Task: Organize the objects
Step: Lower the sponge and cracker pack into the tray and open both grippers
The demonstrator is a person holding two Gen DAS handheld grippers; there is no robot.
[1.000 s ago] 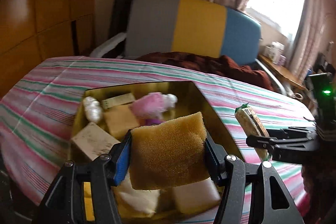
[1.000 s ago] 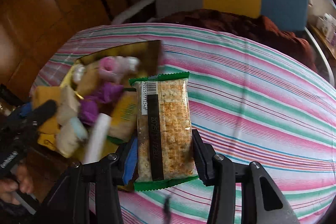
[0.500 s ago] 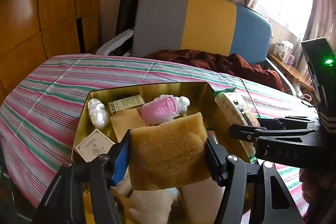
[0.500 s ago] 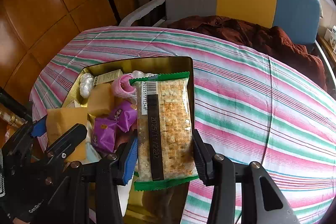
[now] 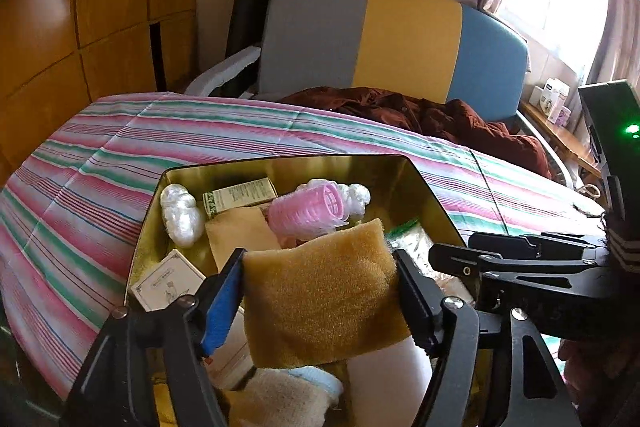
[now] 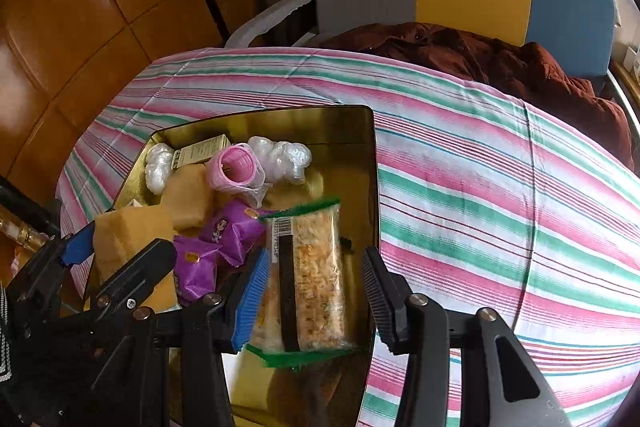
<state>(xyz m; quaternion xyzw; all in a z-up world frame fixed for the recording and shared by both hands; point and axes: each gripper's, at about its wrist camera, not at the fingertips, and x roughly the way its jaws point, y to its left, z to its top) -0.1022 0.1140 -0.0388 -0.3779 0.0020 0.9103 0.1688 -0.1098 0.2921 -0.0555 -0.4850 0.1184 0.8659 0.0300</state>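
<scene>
Left gripper is opening, our yellow sponge still between its pads over the gold tin. Our right gripper has its jaws apart around the cracker packet, which looks loose and blurry, long axis pointing away from us, barcode end far. Tin sits on a striped bedspread; behind it a grey-yellow-blue headboard and wood-panelled wall.
</scene>
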